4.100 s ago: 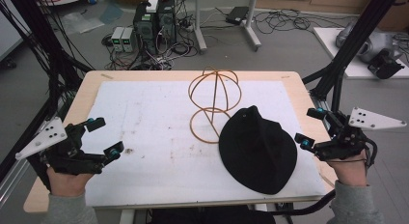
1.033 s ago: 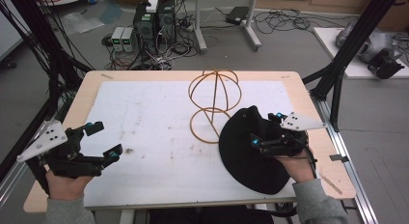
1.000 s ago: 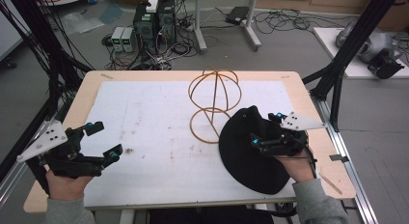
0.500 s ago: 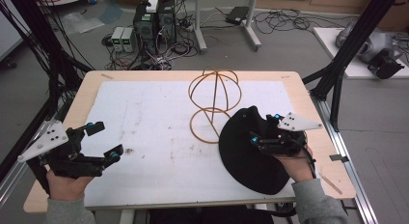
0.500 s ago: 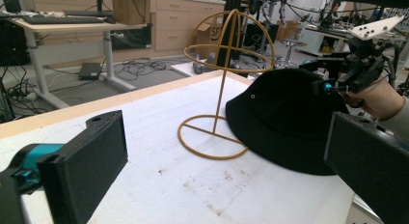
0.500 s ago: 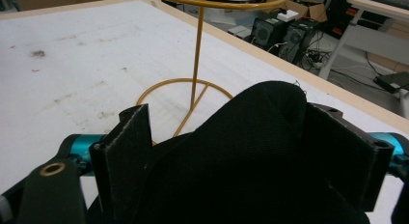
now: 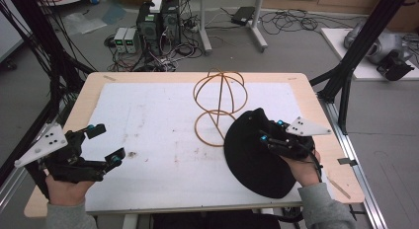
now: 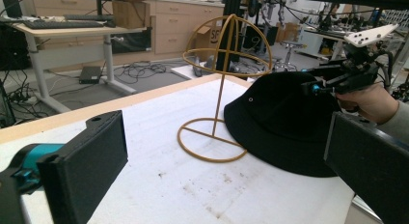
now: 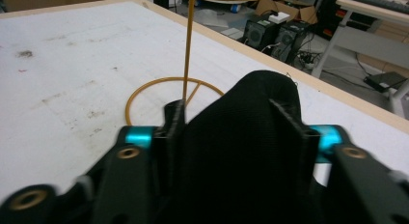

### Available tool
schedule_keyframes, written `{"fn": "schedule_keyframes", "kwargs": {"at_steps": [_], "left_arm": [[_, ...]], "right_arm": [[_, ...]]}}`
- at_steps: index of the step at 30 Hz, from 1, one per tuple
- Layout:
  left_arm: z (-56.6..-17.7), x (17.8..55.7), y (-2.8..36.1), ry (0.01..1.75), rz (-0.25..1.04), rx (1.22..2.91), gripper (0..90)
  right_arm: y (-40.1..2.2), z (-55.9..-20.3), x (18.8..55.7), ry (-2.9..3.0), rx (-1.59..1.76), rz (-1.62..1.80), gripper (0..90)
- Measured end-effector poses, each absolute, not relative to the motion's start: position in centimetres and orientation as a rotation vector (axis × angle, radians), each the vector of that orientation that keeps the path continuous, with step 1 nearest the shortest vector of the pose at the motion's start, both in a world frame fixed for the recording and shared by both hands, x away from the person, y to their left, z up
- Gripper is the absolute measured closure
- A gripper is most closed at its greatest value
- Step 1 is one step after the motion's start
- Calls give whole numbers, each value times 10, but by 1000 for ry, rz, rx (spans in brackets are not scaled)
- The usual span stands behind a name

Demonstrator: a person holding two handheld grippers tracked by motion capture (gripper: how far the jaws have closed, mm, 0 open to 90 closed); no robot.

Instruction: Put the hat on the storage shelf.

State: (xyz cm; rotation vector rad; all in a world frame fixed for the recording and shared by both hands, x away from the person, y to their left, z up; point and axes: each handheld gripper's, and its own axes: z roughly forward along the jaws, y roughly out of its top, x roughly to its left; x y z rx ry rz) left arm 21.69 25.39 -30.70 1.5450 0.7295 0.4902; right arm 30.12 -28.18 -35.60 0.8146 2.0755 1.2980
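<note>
On the right side of the white mat (image 7: 148, 120), the right gripper (image 7: 271, 132) has just been squeezing in, and the right gripper view shows a ridge of black hat (image 7: 257, 155) crown bunched up between its jaws, the pads pressing into the cloth on both sides. The hat lies flat near the table's right edge, its brim touching the base ring of the gold wire stand (image 7: 217, 103), which rises just beside it to the left. Over on the near left, the left gripper (image 7: 104, 146) hovers above the mat with its jaws spread wide and nothing between them, well away from the hat. Now the risks, as I read them: the pinch has only a soft fold of fabric, so a quick lift could let the cloth slide out and drop the hat. With the brim against the stand's ring, a sideways drag could snag it and tip that light wire frame. A one-sided hold may also leave the hat hanging limp, awkward to settle over the dome. Compared with four seconds ago, the right hand has come in from the table's right edge onto the crown, while the left sits where it was.
</note>
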Motion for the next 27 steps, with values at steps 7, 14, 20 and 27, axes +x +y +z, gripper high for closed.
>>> {"fn": "schedule_keyframes", "kwargs": {"at_steps": [7,14,20,27], "left_arm": [[-308,218,253,731,489,1550,17],[-307,217,253,730,489,1551,17],[-307,217,254,731,488,1552,17],[-308,217,254,735,490,1544,17]], "right_arm": [[-284,-357,300,2079,822,1261,754],[-284,-356,300,2083,832,1251,784],[-284,-355,300,2079,829,1251,785],[-284,-352,299,2081,830,1241,789]]}}
